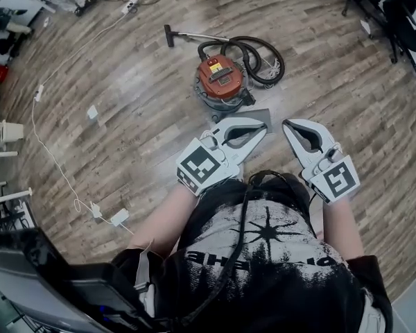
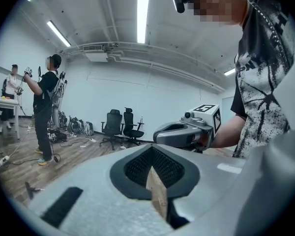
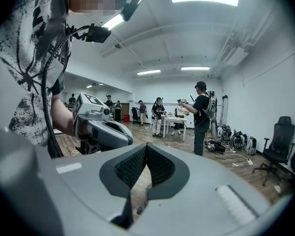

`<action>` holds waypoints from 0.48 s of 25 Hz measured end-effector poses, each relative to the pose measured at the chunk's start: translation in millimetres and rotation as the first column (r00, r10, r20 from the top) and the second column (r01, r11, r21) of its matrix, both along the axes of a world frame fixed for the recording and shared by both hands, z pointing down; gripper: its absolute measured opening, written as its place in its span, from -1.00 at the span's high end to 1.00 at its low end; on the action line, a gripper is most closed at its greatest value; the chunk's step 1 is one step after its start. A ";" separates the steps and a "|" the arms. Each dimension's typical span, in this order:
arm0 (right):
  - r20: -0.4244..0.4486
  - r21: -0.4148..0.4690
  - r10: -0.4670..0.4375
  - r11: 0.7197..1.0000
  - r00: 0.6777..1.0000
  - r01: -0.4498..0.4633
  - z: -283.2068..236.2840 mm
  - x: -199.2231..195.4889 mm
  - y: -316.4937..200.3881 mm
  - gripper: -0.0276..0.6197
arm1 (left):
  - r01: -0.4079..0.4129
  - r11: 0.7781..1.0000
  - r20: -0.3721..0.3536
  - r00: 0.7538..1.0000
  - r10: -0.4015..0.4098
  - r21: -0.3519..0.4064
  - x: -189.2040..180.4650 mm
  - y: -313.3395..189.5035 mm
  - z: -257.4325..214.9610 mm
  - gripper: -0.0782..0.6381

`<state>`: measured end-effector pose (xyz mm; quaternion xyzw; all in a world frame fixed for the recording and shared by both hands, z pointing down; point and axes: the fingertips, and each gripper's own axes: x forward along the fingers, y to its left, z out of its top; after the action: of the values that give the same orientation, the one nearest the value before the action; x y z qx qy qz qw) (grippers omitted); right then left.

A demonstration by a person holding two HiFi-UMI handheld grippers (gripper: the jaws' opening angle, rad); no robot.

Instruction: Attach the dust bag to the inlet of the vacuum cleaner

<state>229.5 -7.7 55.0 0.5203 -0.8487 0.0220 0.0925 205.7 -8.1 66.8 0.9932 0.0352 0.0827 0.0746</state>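
Note:
In the head view a round orange-topped vacuum cleaner (image 1: 220, 82) stands on the wooden floor ahead of me. A flat grey piece (image 1: 262, 114), possibly the dust bag, lies just in front of it, partly hidden by my left gripper (image 1: 263, 132). That gripper is shut and empty, its tip over the piece's near edge. My right gripper (image 1: 286, 124) is shut and empty too, close beside it on the right. The two tips point toward each other. Each gripper view shows its own closed jaws, left (image 2: 151, 167) and right (image 3: 146, 150), and the other gripper level beside them.
A coiled black hose (image 1: 255, 55) and a wand with a floor nozzle (image 1: 184, 35) lie behind the vacuum. White cables and a power strip (image 1: 118, 217) run across the floor at the left. Office chairs (image 1: 395, 5) stand at the top right. Several people (image 3: 202, 114) stand around a table.

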 end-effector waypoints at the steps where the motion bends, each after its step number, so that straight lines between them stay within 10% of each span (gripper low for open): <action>1: 0.000 -0.001 -0.006 1.000 1.000 0.006 0.2 2.1 -2.8 0.90 | 0.003 1.000 0.002 1.000 -0.003 -0.005 1.7 -2.0 0.8 0.78; 12: 0.043 -0.054 -0.161 0.985 0.986 0.163 13.7 63.6 -26.7 0.90 | 0.186 0.981 0.068 0.981 -0.182 -0.056 56.2 -22.0 18.5 0.78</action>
<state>293.1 -34.3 68.8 0.4462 -0.8888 0.0486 0.0925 261.9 -30.1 85.3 0.9863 -0.0565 0.1054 0.1139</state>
